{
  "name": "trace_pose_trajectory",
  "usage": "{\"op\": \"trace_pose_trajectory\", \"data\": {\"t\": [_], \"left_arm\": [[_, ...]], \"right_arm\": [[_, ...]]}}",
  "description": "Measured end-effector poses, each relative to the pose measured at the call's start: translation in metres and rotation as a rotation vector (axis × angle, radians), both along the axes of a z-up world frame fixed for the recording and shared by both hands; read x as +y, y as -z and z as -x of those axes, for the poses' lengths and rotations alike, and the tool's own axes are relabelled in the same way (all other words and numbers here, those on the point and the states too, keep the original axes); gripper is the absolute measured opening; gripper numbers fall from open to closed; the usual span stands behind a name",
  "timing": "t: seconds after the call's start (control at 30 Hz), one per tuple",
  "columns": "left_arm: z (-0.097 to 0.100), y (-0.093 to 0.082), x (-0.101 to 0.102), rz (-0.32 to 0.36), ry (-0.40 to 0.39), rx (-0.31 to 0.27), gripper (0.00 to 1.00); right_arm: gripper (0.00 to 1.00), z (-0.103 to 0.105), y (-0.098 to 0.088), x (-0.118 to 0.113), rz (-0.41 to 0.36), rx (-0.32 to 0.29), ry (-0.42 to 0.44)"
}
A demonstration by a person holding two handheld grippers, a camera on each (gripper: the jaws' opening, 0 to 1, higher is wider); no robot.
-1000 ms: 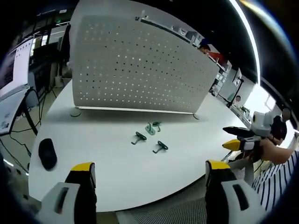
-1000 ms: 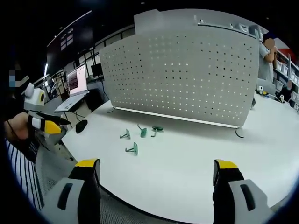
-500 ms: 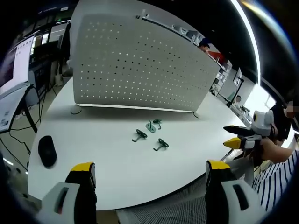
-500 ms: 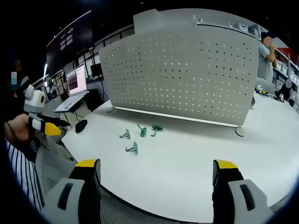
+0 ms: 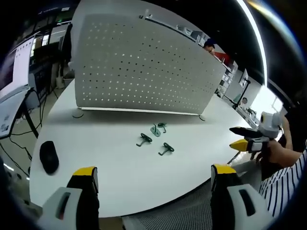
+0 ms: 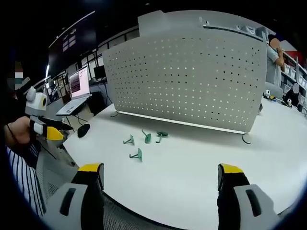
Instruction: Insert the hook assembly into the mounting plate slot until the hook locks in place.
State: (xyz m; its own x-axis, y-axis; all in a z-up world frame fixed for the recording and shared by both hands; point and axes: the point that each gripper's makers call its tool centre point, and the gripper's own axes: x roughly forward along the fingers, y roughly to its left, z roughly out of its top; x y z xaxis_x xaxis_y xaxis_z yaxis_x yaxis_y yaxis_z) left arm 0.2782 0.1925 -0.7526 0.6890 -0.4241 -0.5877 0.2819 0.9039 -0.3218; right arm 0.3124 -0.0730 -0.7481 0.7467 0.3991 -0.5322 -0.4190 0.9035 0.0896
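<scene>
Several small green hooks lie loose on the white round table (image 5: 115,187), among them one hook (image 5: 143,139) left of another hook (image 5: 166,149); the same hooks (image 6: 136,154) appear in the right gripper view. Behind them stands the upright grey perforated mounting plate (image 5: 144,72) (image 6: 192,76). My left gripper (image 5: 154,170) hovers open near the table's front edge, well short of the hooks, holding nothing. My right gripper (image 6: 160,167) is open too, with nothing between its jaws. Each one appears in the other's view, held in a hand: right gripper (image 5: 236,137), left gripper (image 6: 61,130).
A black mouse (image 5: 48,156) (image 6: 83,130) lies near the table's edge. An open laptop (image 6: 79,84) sits on a desk beyond. A person (image 6: 274,57) stands behind the plate. A striped sleeve (image 5: 283,184) is at the side.
Both views have shifted slightly with the hands. The right gripper has drifted a little right in the left gripper view. The hooks lie where they were.
</scene>
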Motion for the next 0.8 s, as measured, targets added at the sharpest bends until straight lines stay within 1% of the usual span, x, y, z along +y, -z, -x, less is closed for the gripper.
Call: {"op": "trace_pose_trajectory", "data": {"t": [0.07, 0.13, 0.23, 0.3, 0.53, 0.63, 0.67, 0.8], "left_arm": [[-0.002, -0.001, 0.000, -0.002, 0.004, -0.001, 1.00], [-0.003, -0.001, 0.001, -0.002, 0.006, 0.000, 1.00], [-0.005, 0.001, 0.002, -0.006, 0.010, 0.007, 1.00], [-0.006, 0.002, 0.003, -0.005, 0.009, 0.011, 1.00], [-0.007, 0.009, 0.008, -0.008, 0.007, 0.032, 1.00], [-0.008, 0.011, 0.012, -0.009, 0.001, 0.037, 1.00], [-0.008, 0.012, 0.012, -0.008, -0.001, 0.039, 1.00], [-0.005, 0.014, 0.016, -0.011, -0.007, 0.055, 1.00]], "right_arm": [[0.91, -0.003, -0.001, 0.005, -0.003, 0.005, -0.017], [0.87, -0.006, -0.001, 0.009, 0.014, 0.005, -0.036], [0.84, -0.013, -0.001, 0.018, 0.006, 0.002, -0.057], [0.78, -0.017, 0.003, 0.027, -0.003, 0.018, -0.085], [0.58, -0.028, 0.027, 0.055, -0.001, 0.064, -0.158], [0.50, -0.031, 0.041, 0.066, 0.018, 0.092, -0.202], [0.47, -0.032, 0.044, 0.070, 0.021, 0.093, -0.212], [0.39, -0.037, 0.059, 0.080, 0.054, 0.111, -0.242]]}}
